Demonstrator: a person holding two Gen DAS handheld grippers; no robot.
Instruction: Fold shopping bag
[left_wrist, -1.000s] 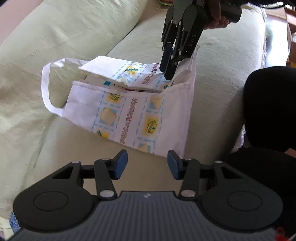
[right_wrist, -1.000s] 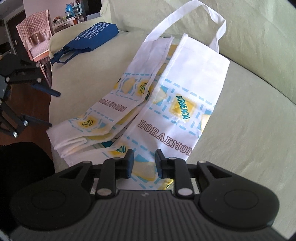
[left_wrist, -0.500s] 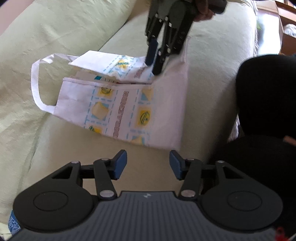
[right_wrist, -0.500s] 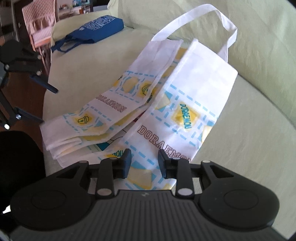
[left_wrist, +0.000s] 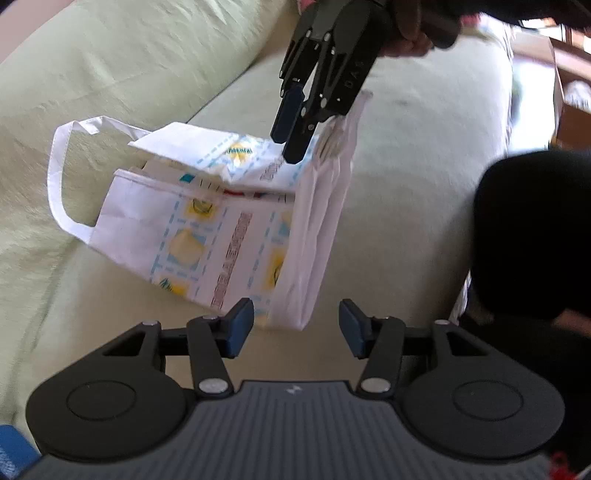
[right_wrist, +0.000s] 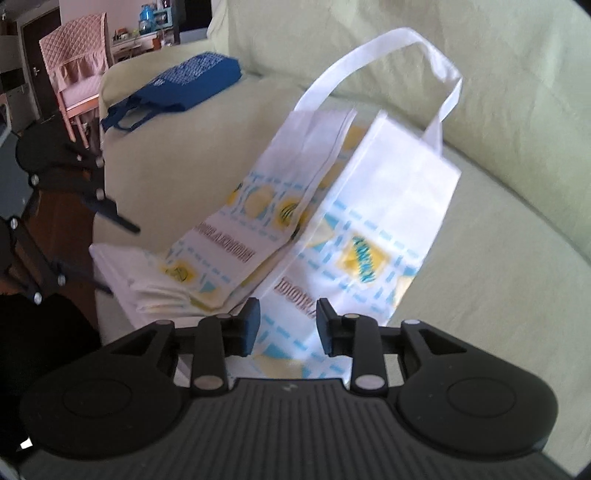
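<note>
Bottom edge lifted, handles perhaps sofa-ward

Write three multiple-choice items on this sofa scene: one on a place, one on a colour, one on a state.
1. Where does the dark blue fabric bag lie?
A. On a pink chair
B. At the far end of the pale green sofa
C. On the floor

2. What colour is the loop handle of the white printed fabric shopping bag?
A. Yellow
B. Blue
C. White

3. How is the left claw?
A. Open, gripping nothing
B. Shut on the handle
C. Shut on the blue bag

Answers:
1 B: it rests on the seat by the sofa's far arm.
2 C: the strap matches the bag's white cloth.
3 A: its blue pads stand wide apart, and neither presses on the bag.
</note>
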